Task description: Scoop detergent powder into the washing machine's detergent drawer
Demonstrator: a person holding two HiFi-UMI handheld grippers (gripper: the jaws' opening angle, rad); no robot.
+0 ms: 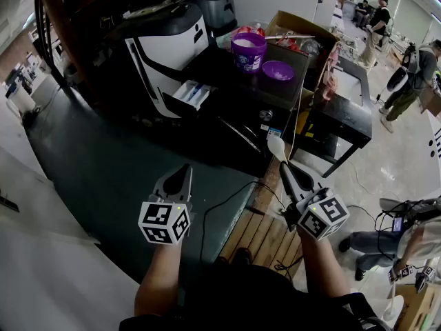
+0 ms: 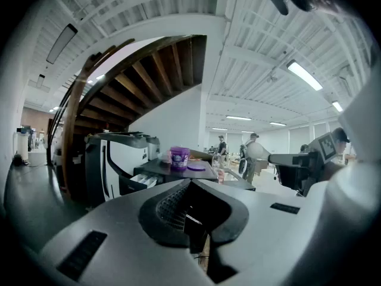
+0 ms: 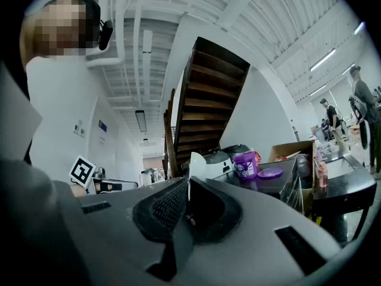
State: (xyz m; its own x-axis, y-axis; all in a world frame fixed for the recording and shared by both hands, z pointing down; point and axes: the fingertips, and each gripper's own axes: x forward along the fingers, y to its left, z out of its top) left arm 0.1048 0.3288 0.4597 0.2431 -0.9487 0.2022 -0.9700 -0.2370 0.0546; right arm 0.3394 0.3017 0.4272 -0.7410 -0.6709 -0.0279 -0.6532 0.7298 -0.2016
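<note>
Two grippers low, well short of washing machine (image 1: pixel 162 47). Left gripper (image 1: pixel 183 172) jaws together, empty. Right gripper (image 1: pixel 284 167) clamped on scoop (image 1: pixel 275 147) handle. Tub (image 1: pixel 248 50) open, drawer (image 1: pixel 191 94) out. Powder likely light, spill-prone: hold scoop by handle, bowl level.

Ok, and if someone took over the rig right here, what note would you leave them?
Left claw: shut, empty, held short of the machine.
Right claw: shut on the white scoop; I cannot tell whether it carries powder.
The purple detergent tub stands open to the right of the washing machine, with its lid lying beside it. The detergent drawer is pulled out.
Done: tub open, drawer out, scoop in the claw.
Left: dip the scoop into the tub and tip the powder into the drawer.
</note>
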